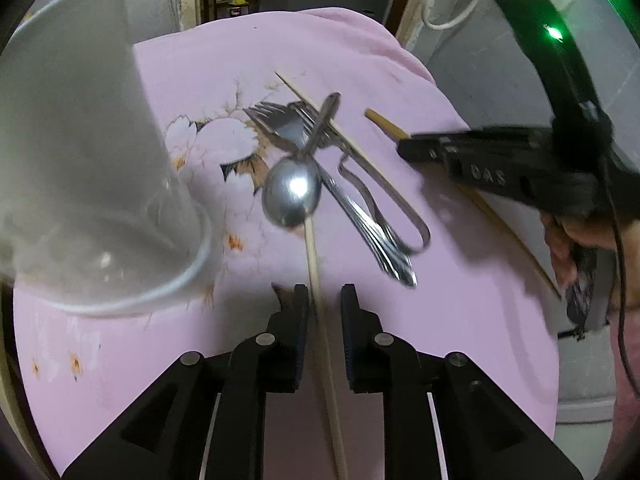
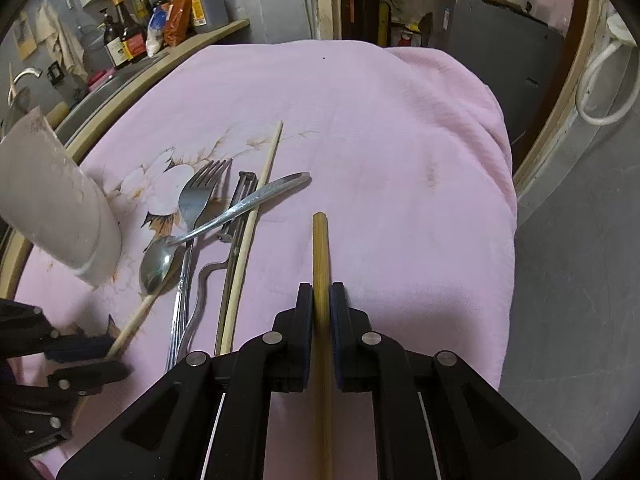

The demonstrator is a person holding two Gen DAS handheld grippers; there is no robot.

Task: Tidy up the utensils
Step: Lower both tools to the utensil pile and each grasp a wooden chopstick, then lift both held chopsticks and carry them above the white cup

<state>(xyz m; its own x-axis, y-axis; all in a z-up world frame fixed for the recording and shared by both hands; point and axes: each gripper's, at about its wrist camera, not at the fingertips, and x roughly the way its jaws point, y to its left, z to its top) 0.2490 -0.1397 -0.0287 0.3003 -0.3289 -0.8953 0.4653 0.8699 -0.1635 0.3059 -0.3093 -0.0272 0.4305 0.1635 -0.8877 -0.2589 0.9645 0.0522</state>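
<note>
On the pink flowered cloth (image 2: 380, 128) lies a heap of cutlery: a spoon (image 1: 292, 194), forks (image 1: 280, 120), a bent metal peeler (image 2: 236, 208) and a pale chopstick (image 2: 260, 200). A second pale chopstick (image 1: 316, 272) runs between the fingers of my left gripper (image 1: 323, 292), with a gap on its right side, so the jaws stand open. My right gripper (image 2: 320, 290) is shut on a darker bamboo chopstick (image 2: 320, 248) and holds it just right of the heap. A whitish plastic cup (image 1: 100, 160) looms tilted at the left of both views.
Bottles and jars (image 2: 132, 28) line a shelf at the back left. The cloth drops off at its right edge (image 2: 504, 200), with grey floor beyond. A white cable (image 2: 600, 92) hangs at the far right. A hand (image 1: 568, 240) grips the right tool.
</note>
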